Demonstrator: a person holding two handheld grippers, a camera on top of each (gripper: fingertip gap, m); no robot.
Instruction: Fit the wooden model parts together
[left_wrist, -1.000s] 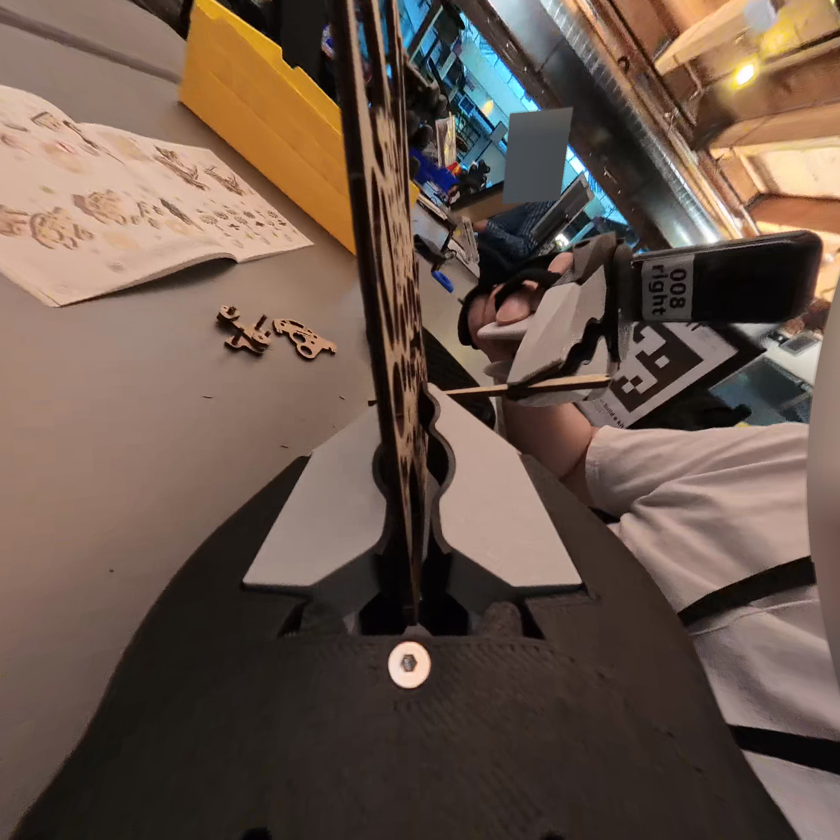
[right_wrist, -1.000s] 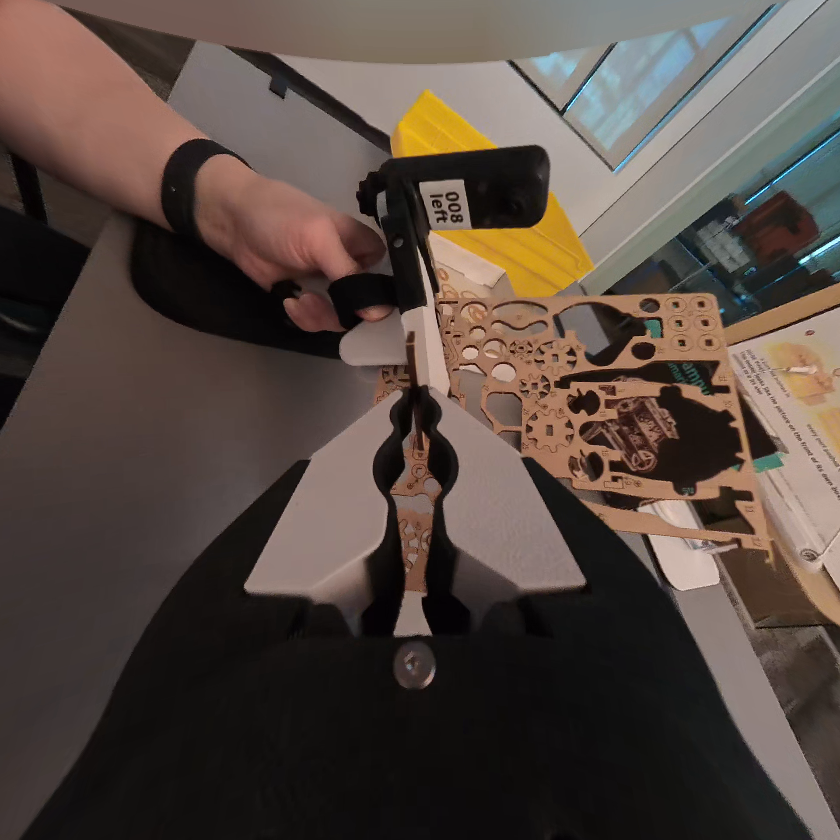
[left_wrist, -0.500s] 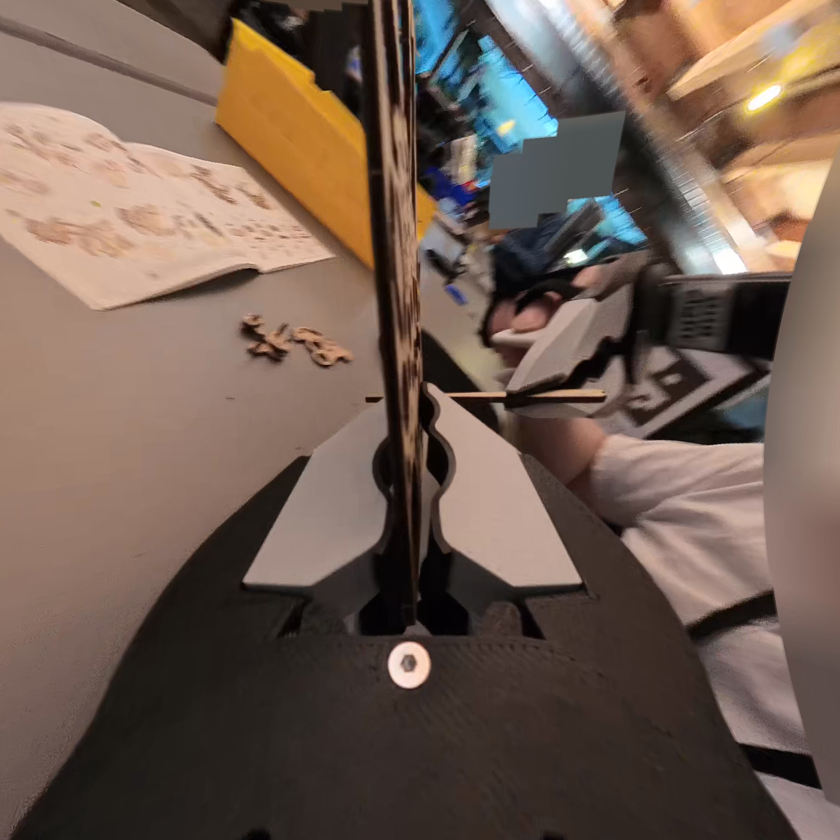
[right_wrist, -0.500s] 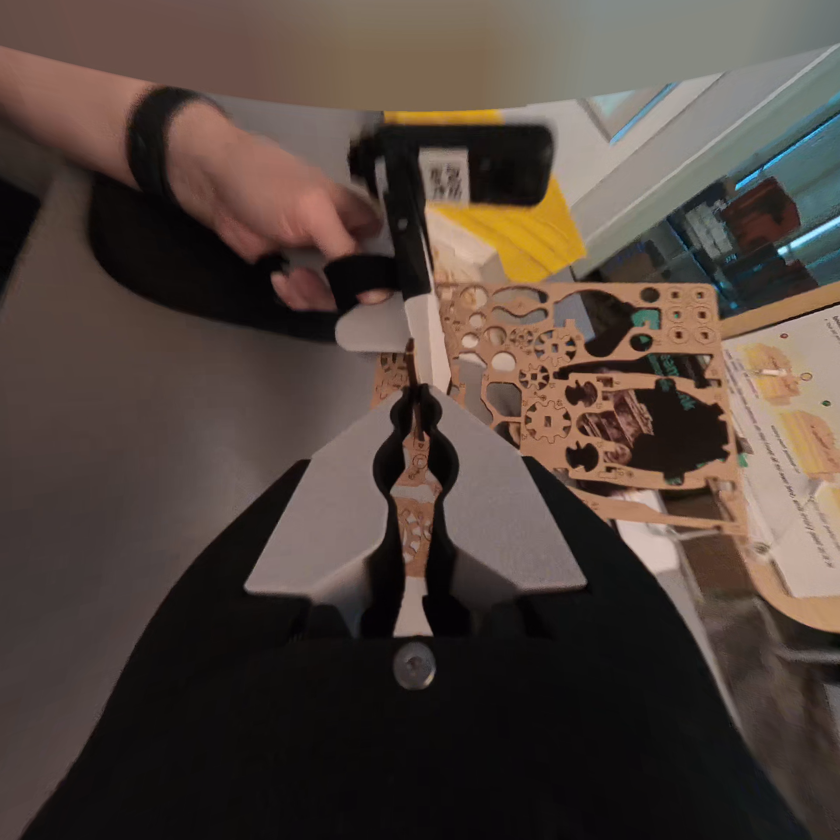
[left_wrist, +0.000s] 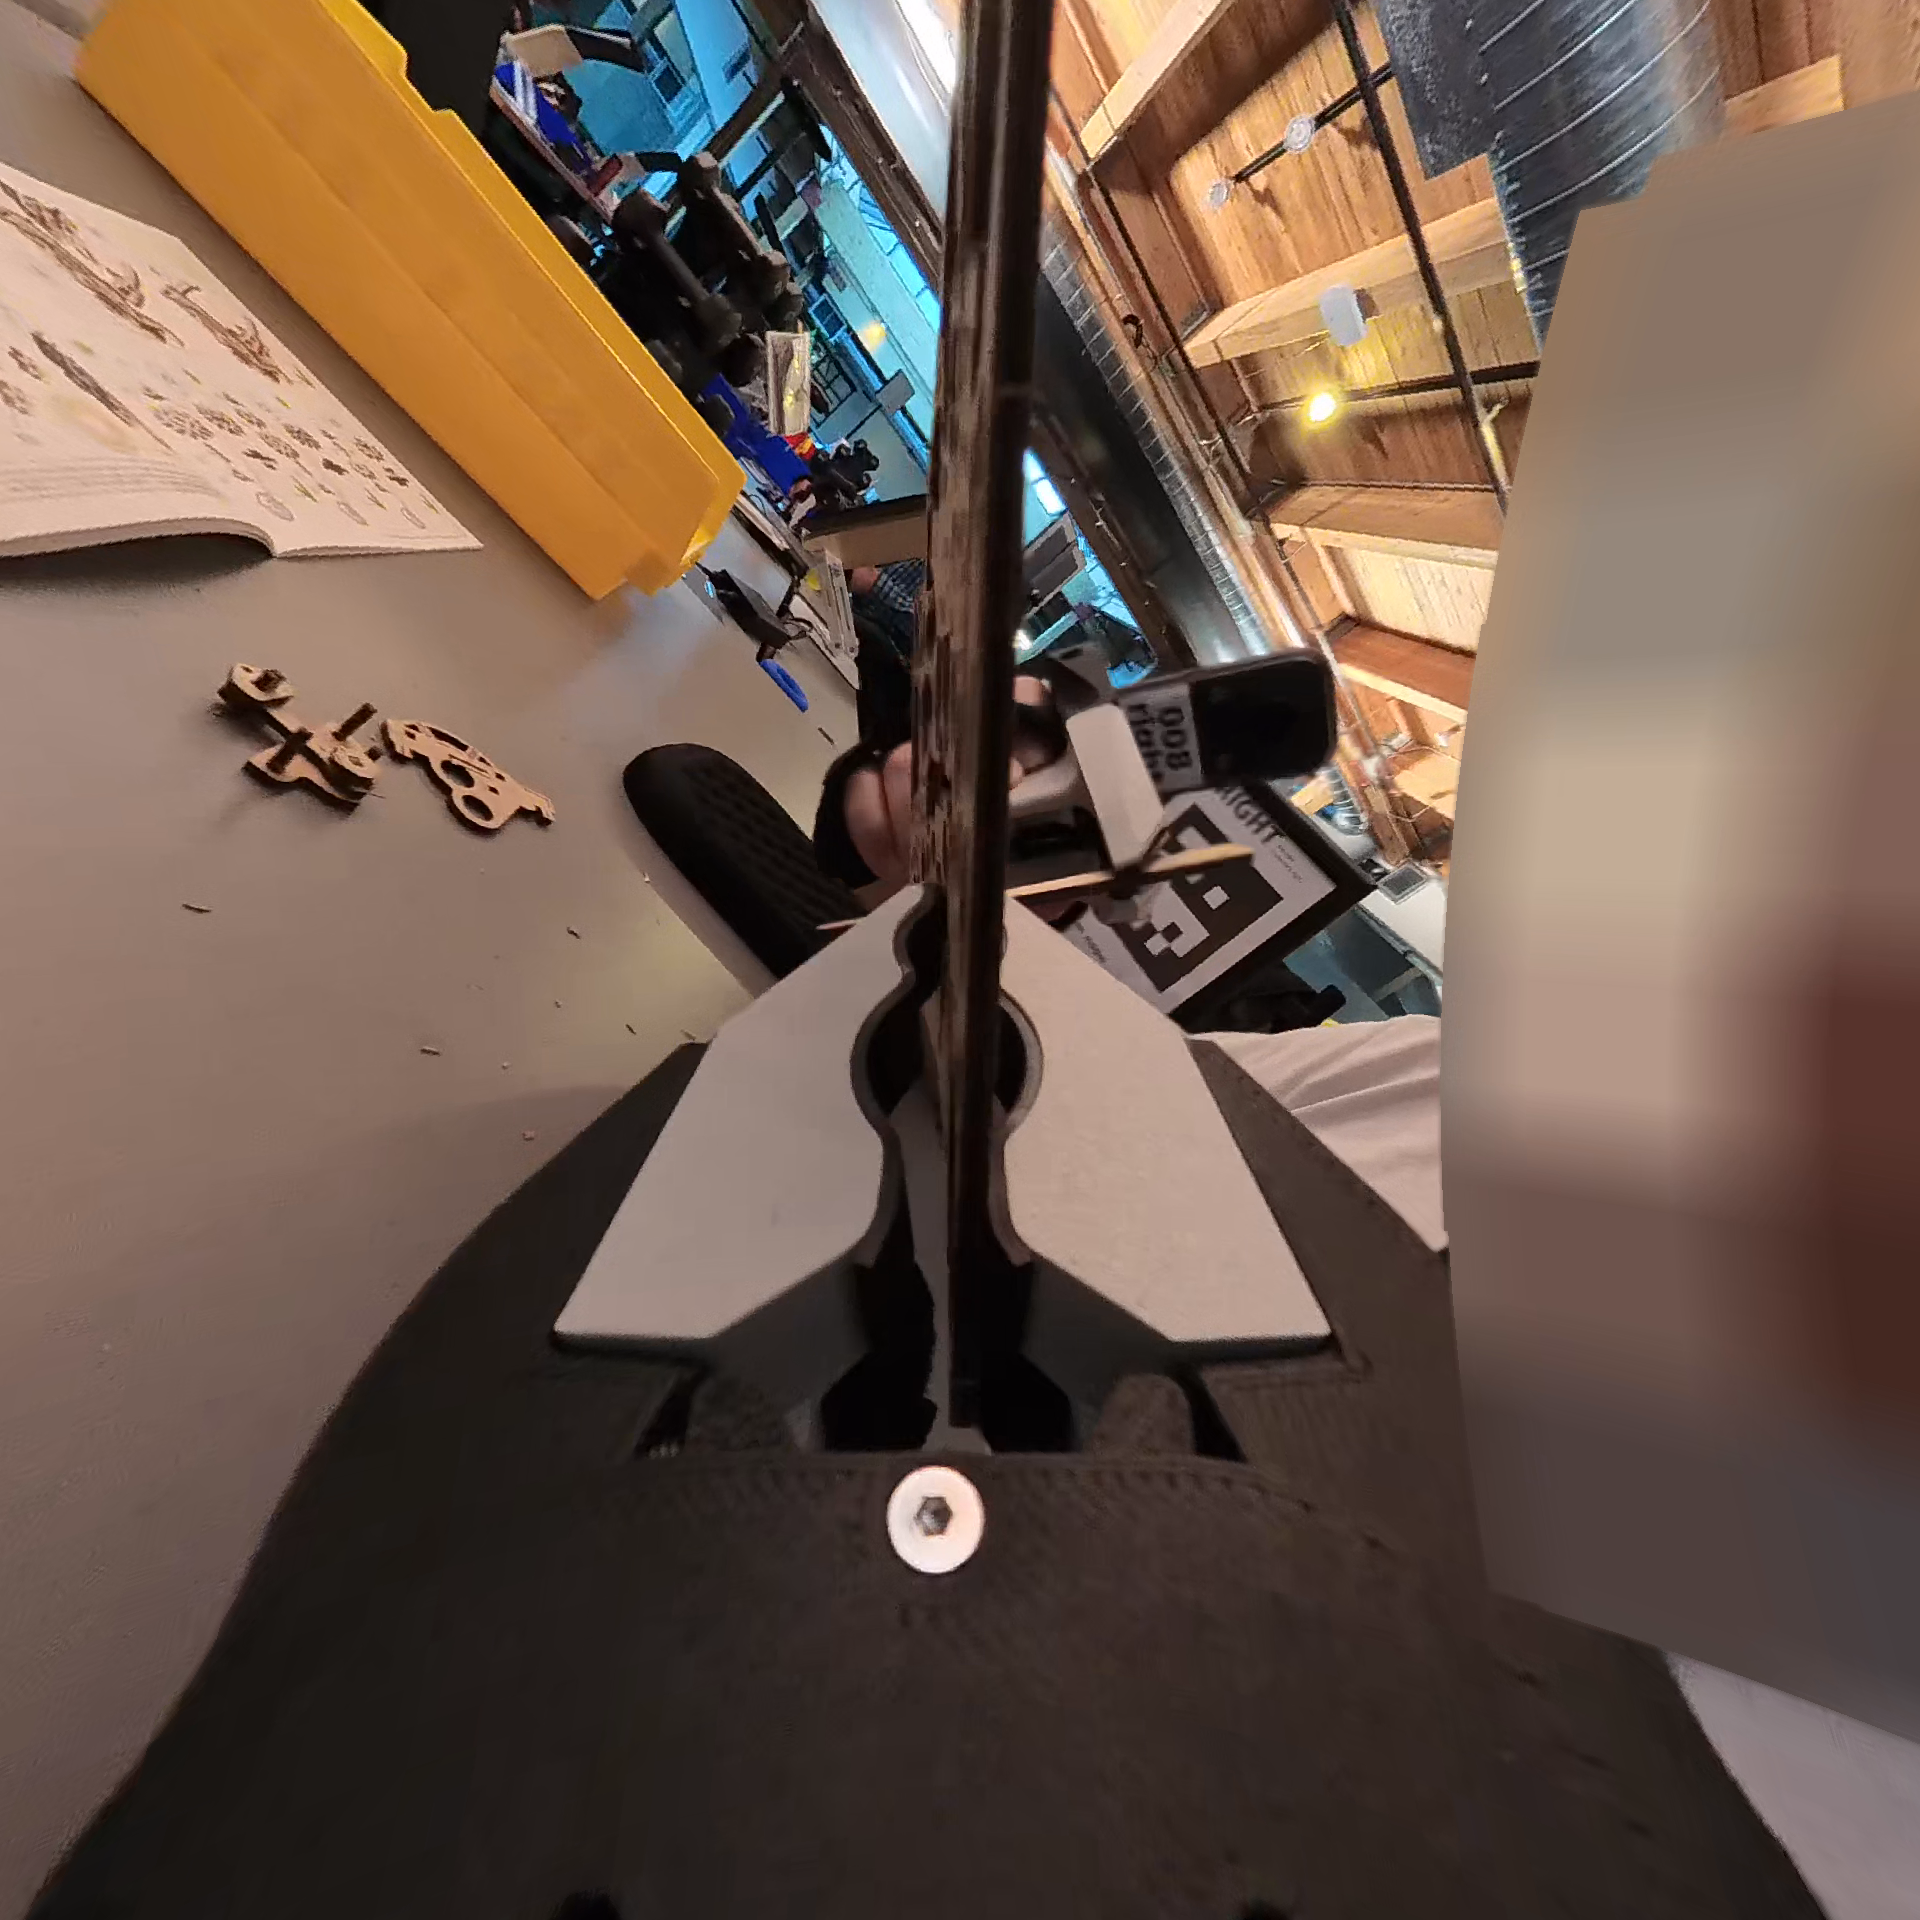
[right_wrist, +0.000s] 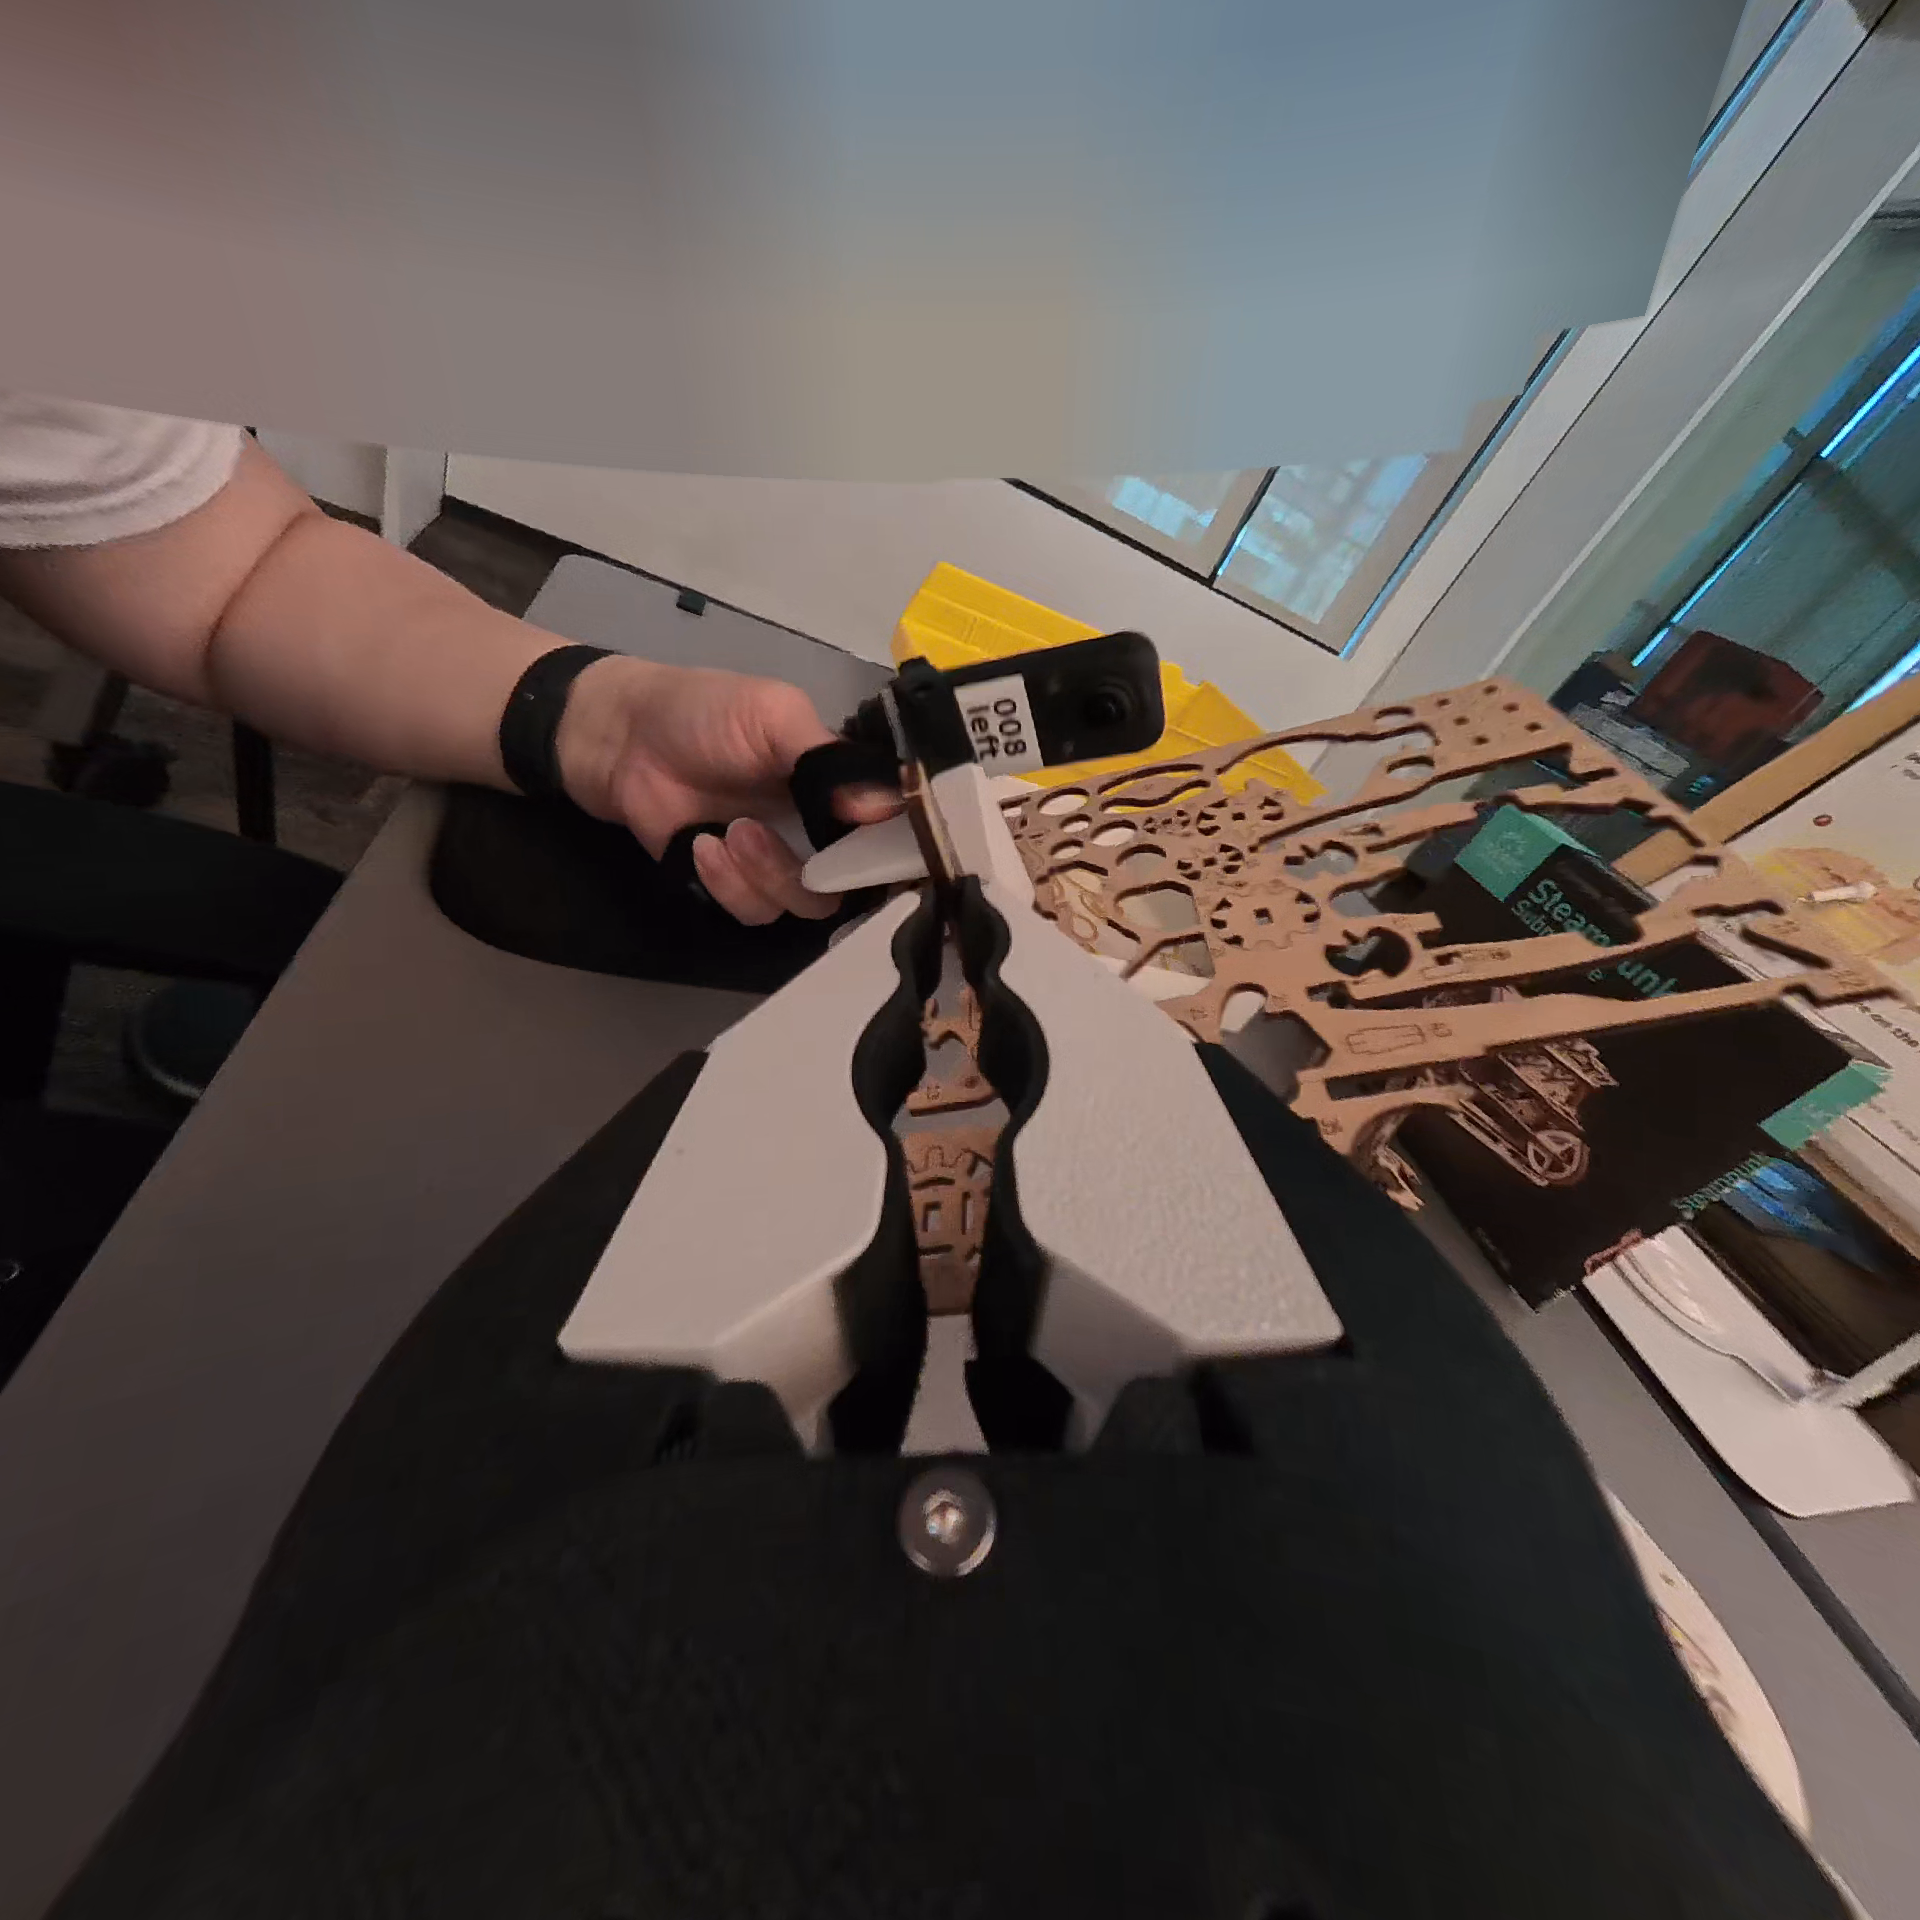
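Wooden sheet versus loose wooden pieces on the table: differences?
The wooden sheet is large and held up, clamped in the left hand-held gripper; the loose wooden pieces are small and lie flat on the table. The sheet is riddled with cut-outs; the pieces are already separate. Both are thin brown wood.

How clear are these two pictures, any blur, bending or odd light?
Left wrist view: sharp near the left tongs and the wooden sheet they clamp; the yellow bin bows from the wide lens; warm ceiling lamps glare; a mosaic patch covers the right edge. Right wrist view: the right tongs are crisp, the sheet's far end smears slightly, a mosaic patch fills the top.
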